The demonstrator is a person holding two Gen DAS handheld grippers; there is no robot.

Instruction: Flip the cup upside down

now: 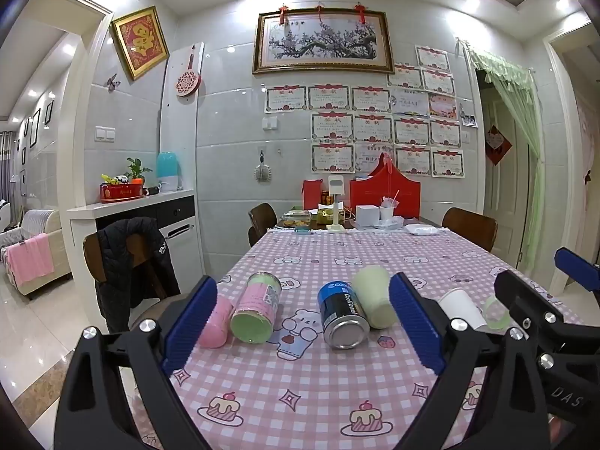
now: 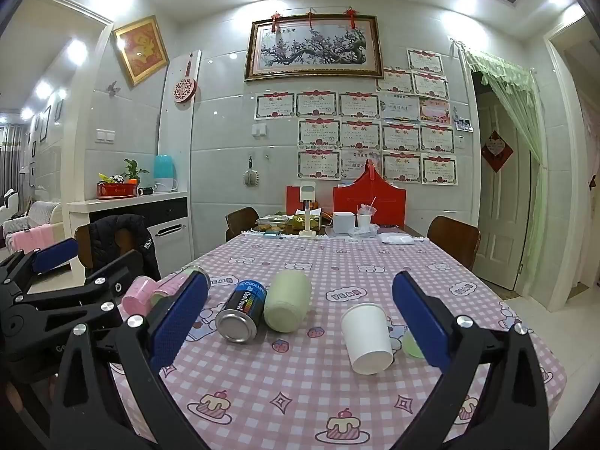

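Several cups and cans lie on their sides on the pink checked tablecloth (image 2: pixel 300 382). A white paper cup (image 2: pixel 365 337) lies between my right gripper's open fingers (image 2: pixel 300 322); it also shows in the left wrist view (image 1: pixel 461 307). A cream cup (image 1: pixel 373 296) (image 2: pixel 287 300) lies beside a blue can (image 1: pixel 343 315) (image 2: pixel 242 313). A pink-and-green can (image 1: pixel 257 309) and a pink cup (image 1: pixel 215 322) lie further left. My left gripper (image 1: pixel 302 322) is open and empty, held above the table before the cans.
A small green cup (image 2: pixel 412 345) lies right of the white cup. Red bags (image 2: pixel 369 202), boxes and food crowd the table's far end. Chairs stand around; one on the left carries a black jacket (image 1: pixel 131 258). A doorway with a green curtain (image 2: pixel 521 150) is on the right.
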